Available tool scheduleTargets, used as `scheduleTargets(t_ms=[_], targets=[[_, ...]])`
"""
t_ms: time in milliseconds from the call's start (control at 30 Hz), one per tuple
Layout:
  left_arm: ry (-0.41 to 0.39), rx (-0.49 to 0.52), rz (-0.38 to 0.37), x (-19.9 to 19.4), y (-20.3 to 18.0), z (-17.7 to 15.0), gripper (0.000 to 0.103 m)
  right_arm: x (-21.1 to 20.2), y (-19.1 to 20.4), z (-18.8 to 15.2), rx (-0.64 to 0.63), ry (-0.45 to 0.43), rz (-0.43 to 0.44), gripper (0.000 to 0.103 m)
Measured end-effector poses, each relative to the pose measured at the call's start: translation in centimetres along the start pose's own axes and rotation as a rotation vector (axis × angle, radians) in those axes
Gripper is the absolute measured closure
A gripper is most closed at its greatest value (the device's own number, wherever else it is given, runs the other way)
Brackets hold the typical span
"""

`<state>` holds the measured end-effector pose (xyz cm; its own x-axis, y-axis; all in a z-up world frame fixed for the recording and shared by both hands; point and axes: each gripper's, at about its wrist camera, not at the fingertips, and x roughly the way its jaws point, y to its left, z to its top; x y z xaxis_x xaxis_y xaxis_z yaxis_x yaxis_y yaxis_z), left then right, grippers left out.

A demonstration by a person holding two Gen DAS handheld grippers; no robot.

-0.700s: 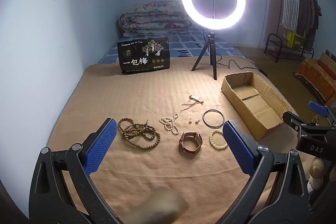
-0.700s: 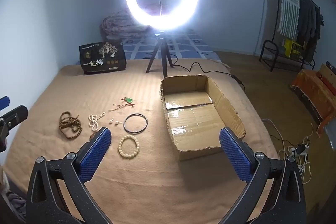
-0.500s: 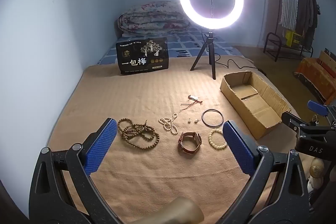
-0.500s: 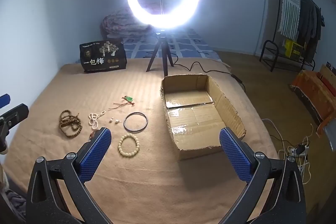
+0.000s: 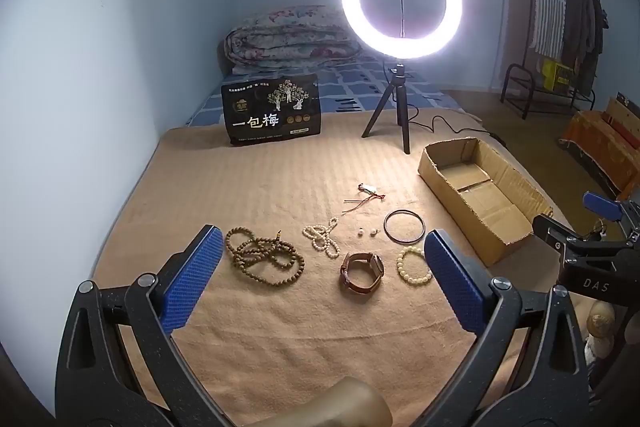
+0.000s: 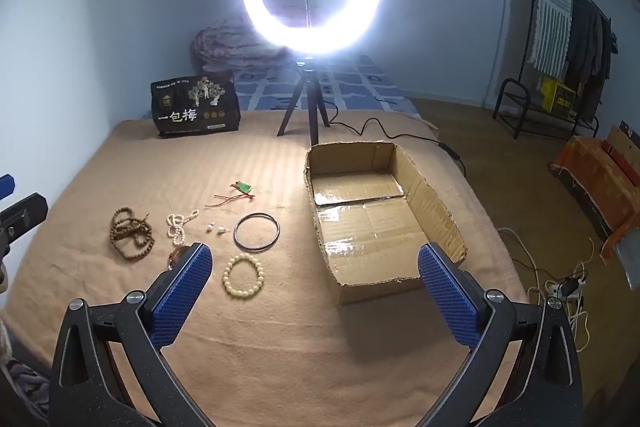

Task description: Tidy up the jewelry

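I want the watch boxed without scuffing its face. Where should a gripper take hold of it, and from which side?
Probably grip the watch across its brown strap loop, coming down from above with the left gripper, whose jaws are open. The watch lies on its edge, strap curled into a standing loop, apart from the cream bracelet.

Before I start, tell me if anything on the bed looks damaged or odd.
The cardboard box is rough: its near wall edge is torn and ragged, and its floor is patched with shiny tape. The brown bead necklace lies in a tangled heap. Nothing else stands out.
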<state>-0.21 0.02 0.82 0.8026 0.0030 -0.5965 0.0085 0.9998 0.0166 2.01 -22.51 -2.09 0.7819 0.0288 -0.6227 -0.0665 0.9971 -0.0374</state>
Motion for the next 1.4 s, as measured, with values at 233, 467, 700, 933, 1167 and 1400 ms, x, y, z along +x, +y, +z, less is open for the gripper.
scheduleTargets(t_ms=[233, 467, 700, 933, 1167, 1400], targets=[[-0.001, -0.004, 0.003, 0.03, 0.18, 0.12, 0.0, -0.08, 0.12, -0.05, -0.006, -0.001, -0.003, 0.001], [-0.005, -0.005, -0.001, -0.12, 0.56, -0.11, 0.0, -0.11, 0.11, -0.03, -0.01, -0.003, -0.003, 0.001], [-0.003, -0.004, -0.001, -0.11, 0.53, -0.22, 0.0, -0.08, 0.15, -0.04, -0.016, -0.005, -0.004, 0.001], [-0.002, 0.0, 0.001, -0.13, 0.6, -0.26, 0.0, -0.1, 0.12, -0.11, -0.015, -0.004, -0.006, 0.001], [-0.002, -0.001, 0.001, -0.01, 0.53, -0.34, 0.0, -0.1, 0.06, -0.13, -0.014, -0.003, -0.005, 0.001], [-0.002, -0.001, 0.002, -0.02, 0.52, -0.33, 0.0, -0.06, 0.08, -0.09, -0.016, -0.003, -0.006, 0.001]])
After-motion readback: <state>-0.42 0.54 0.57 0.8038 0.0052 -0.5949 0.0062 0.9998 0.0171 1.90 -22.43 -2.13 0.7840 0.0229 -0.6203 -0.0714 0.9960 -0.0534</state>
